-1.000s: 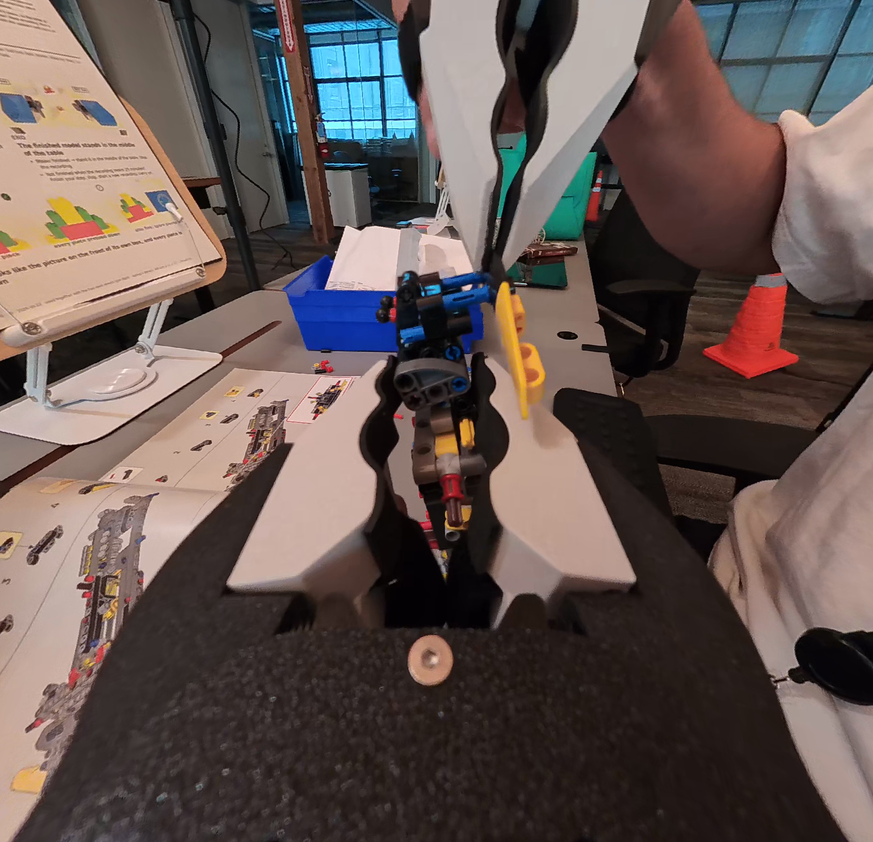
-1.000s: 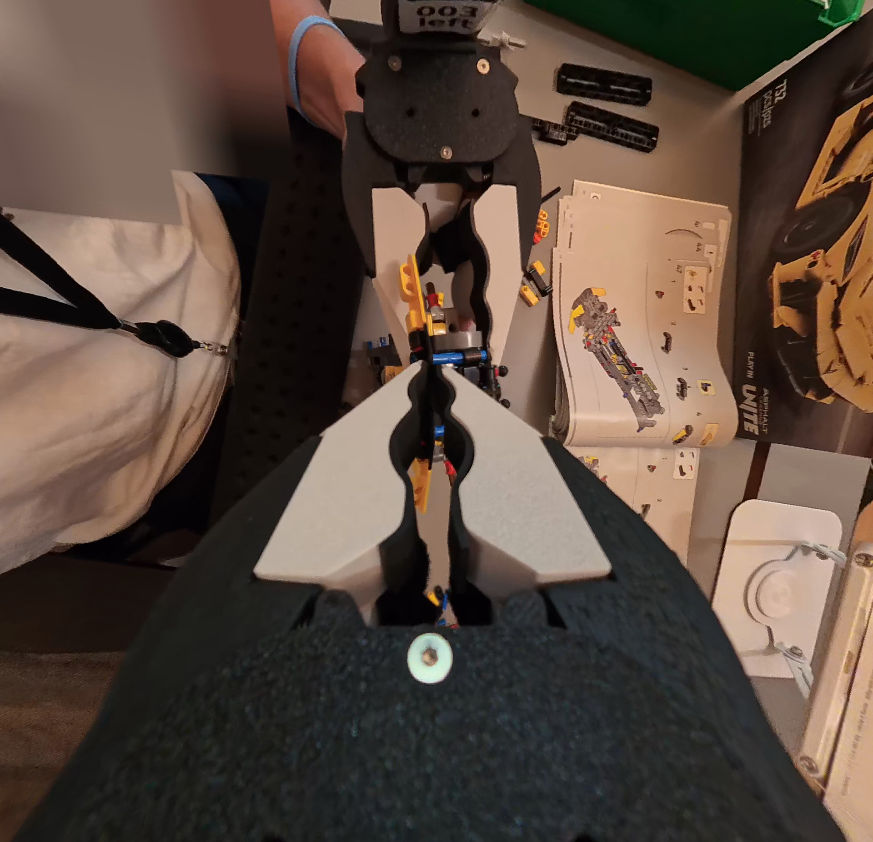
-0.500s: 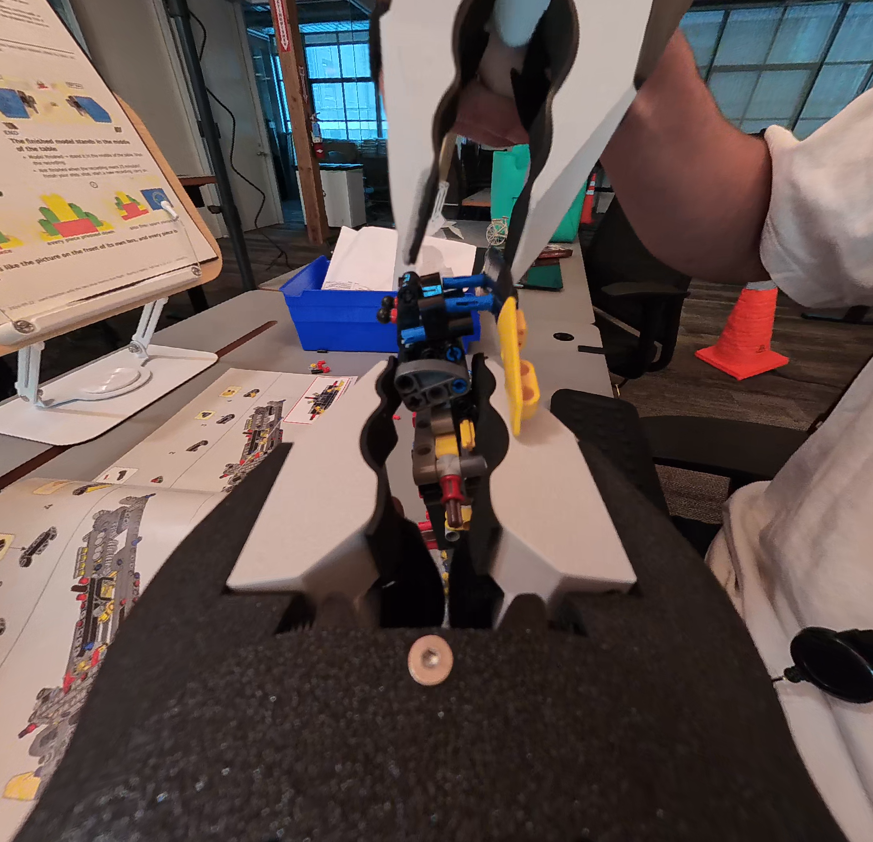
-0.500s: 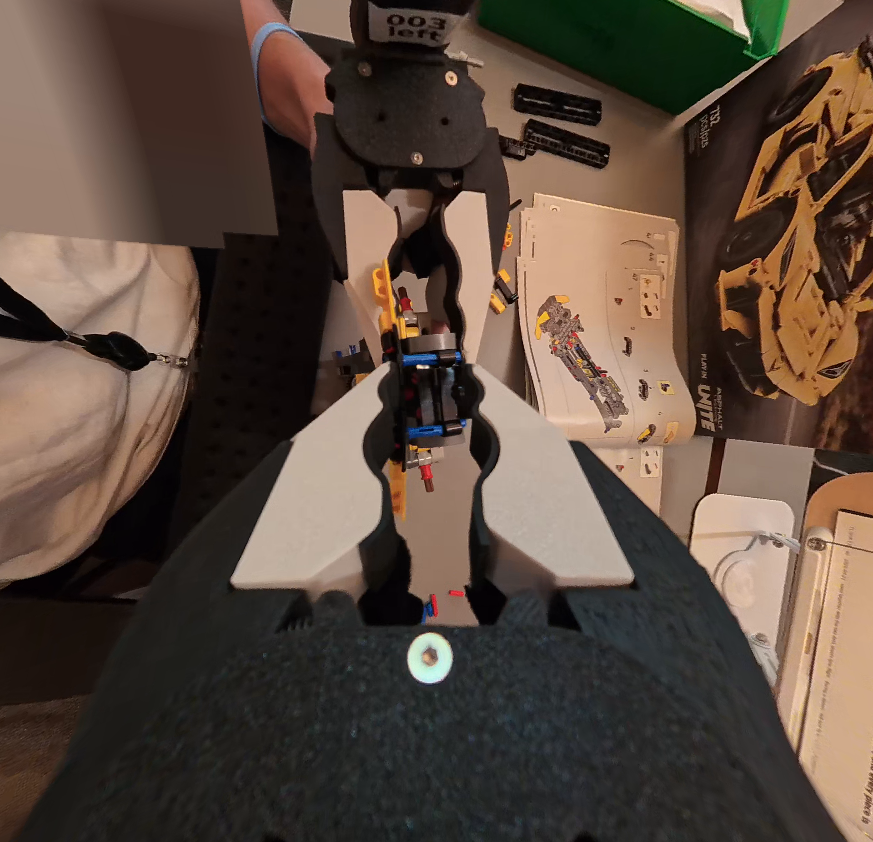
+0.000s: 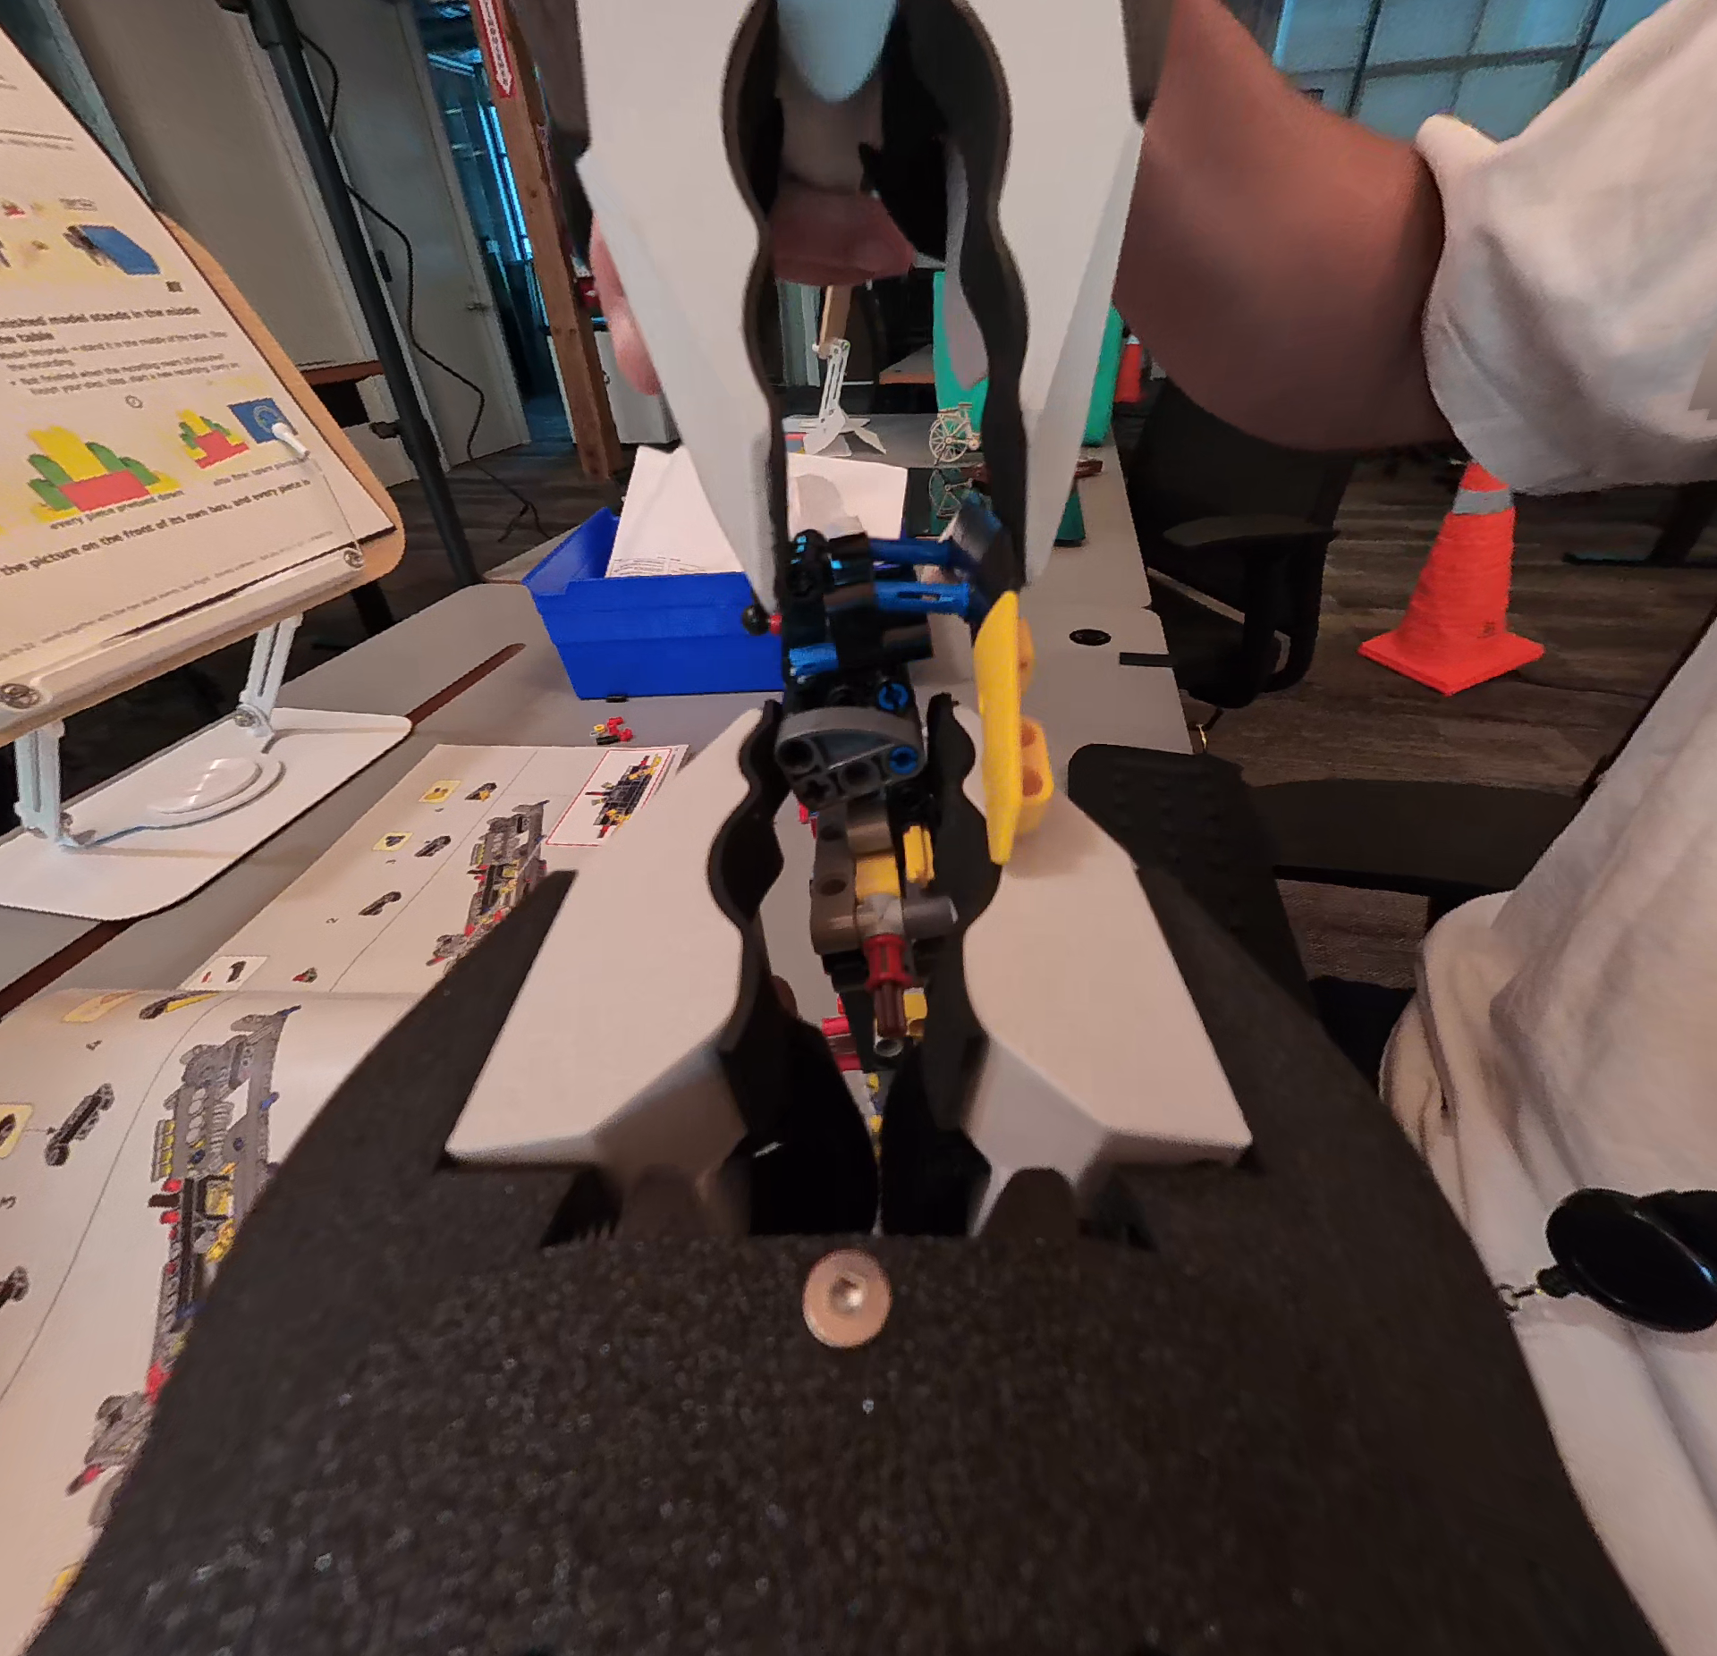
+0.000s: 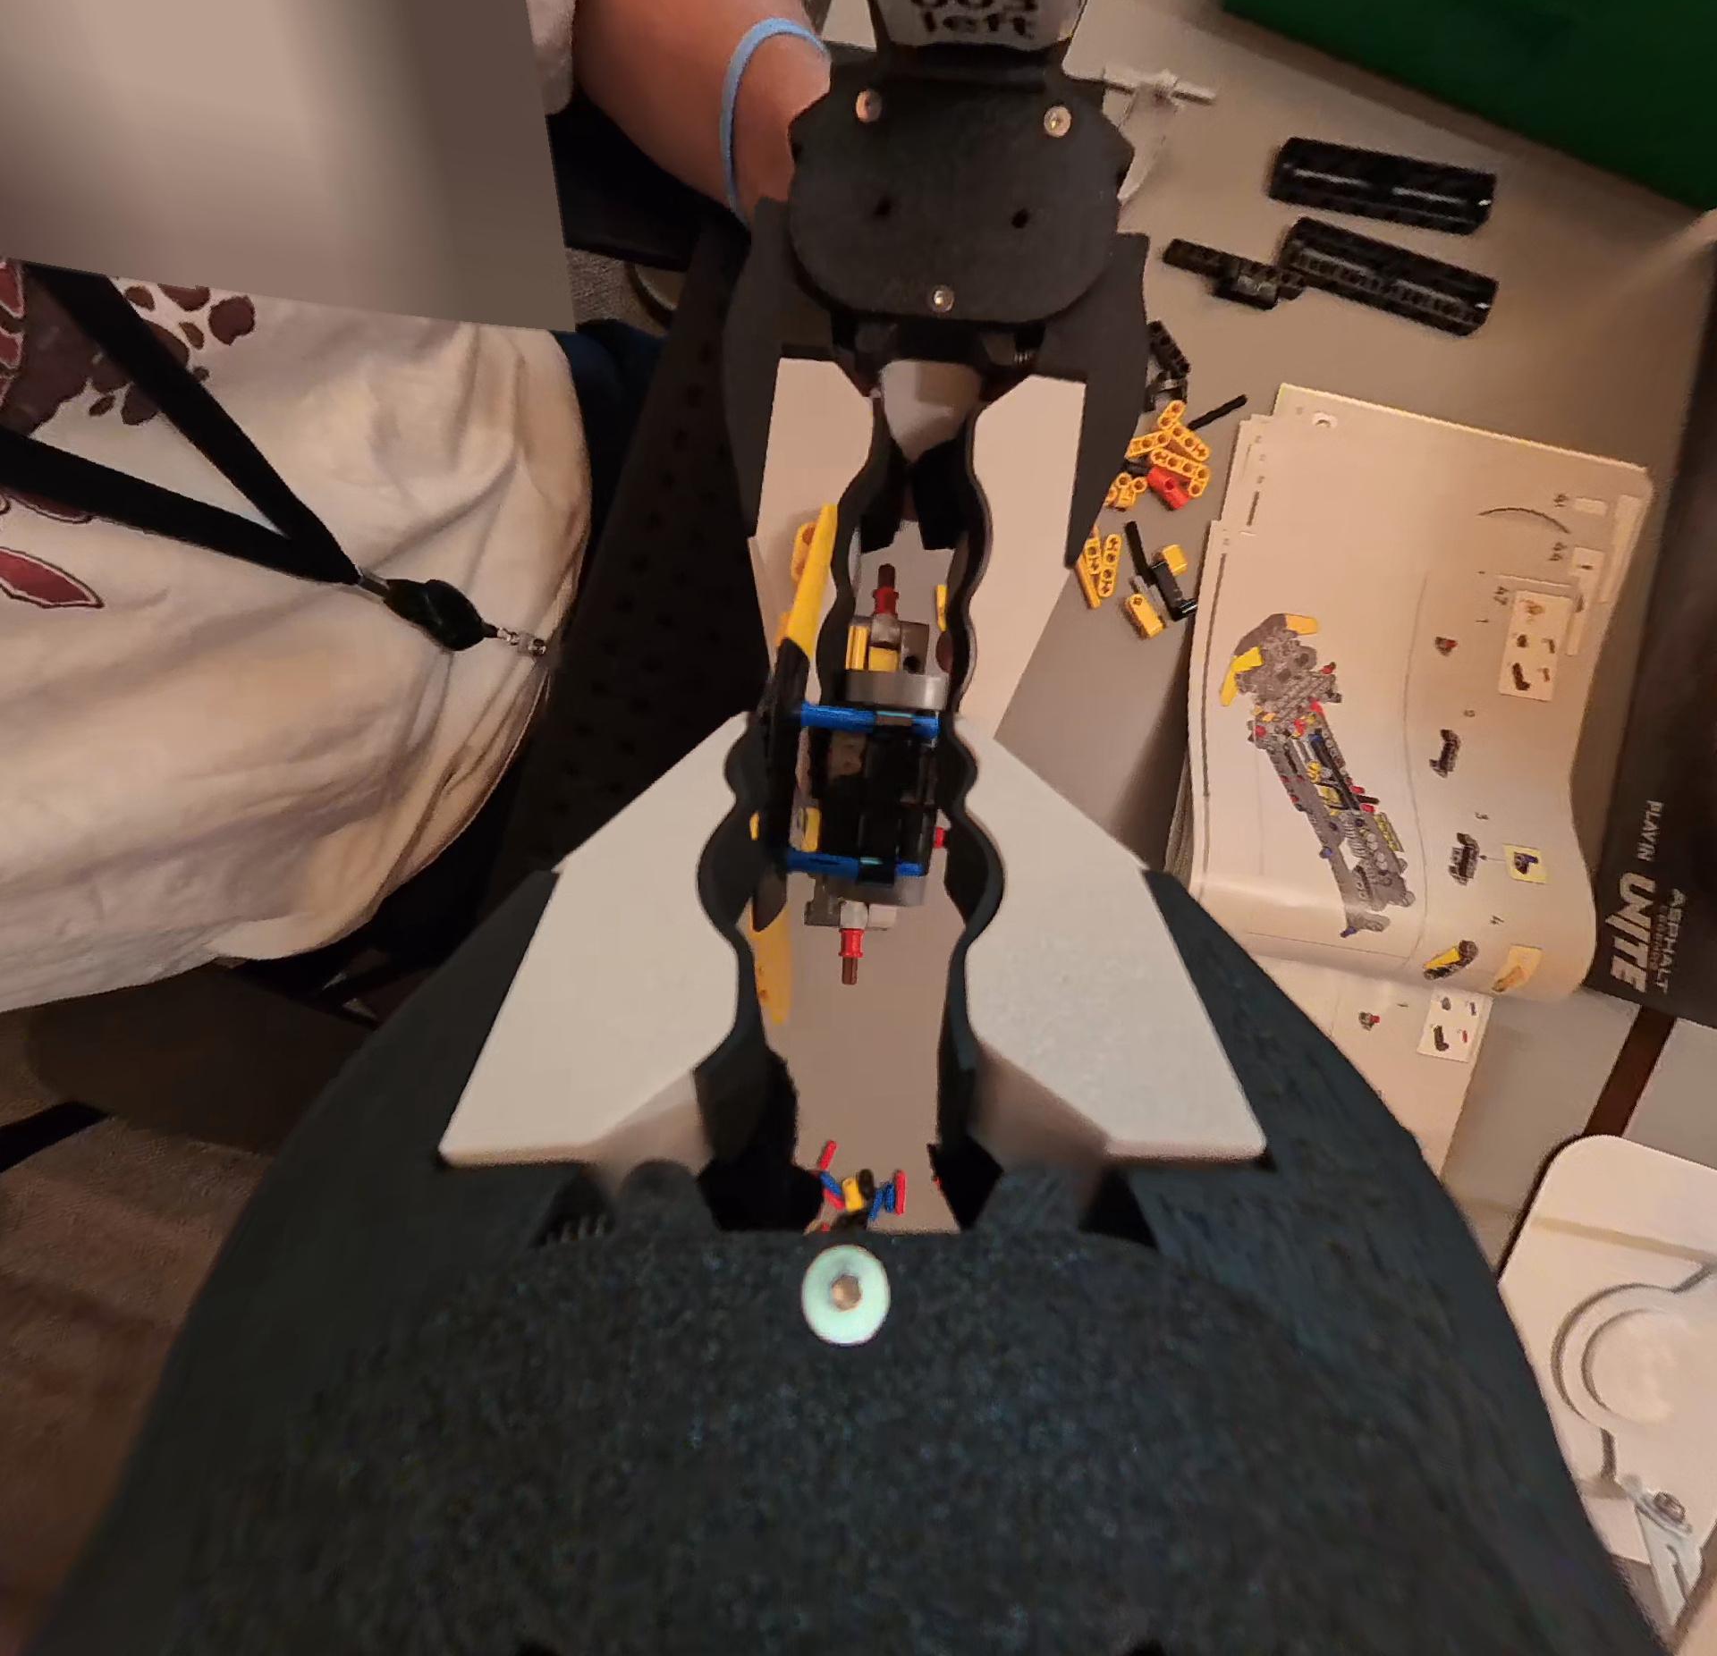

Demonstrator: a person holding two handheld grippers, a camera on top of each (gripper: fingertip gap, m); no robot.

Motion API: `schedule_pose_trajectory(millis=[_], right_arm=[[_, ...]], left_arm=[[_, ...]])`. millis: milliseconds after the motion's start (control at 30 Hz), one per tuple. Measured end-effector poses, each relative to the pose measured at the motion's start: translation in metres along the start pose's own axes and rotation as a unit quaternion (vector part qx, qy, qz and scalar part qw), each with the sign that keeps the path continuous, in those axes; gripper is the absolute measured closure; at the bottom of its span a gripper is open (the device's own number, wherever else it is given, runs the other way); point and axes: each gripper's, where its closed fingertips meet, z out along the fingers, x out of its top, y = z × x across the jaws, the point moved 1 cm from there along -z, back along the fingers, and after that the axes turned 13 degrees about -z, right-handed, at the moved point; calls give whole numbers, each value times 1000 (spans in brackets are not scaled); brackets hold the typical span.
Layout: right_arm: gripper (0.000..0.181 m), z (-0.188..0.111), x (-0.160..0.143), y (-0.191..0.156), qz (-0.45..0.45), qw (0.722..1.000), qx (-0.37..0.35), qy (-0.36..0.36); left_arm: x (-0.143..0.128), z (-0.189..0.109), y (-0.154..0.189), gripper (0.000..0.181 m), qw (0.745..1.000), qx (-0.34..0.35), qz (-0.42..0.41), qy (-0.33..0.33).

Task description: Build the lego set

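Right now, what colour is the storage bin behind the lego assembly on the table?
Blue; the bin shows best in the left wrist view.

Pretty bright in the left wrist view, daylight pouring through the back windows [image 5: 1449, 51], forearm [image 5: 1282, 246] smeared with motion blur; dimmer and warmer in the right wrist view, soft shadows, fisheye bending at every edge, slightly soft throughout
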Motion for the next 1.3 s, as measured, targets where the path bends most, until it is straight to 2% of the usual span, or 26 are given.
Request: schedule_pose_trajectory(millis=[300,667,967,1167,1300], right_arm=[[152,0,2,-3,12,999,31,-11],[154,-3,2,-4,60,992,108,30],[154,-1,0,0,40,996,78,22],[154,-3,2,-5,52,993,95,41],[154,-3,0,-2,53,994,83,36]], left_arm=[[0,0,1,153,1000,1,6,-2],[0,1,3,154,1000,-4,7,-5],[0,0,-2,153,1000,7,-1,-4],[0,2,4,152,1000,-1,23,-1],[-2,3,3,142,999,8,52,9]])
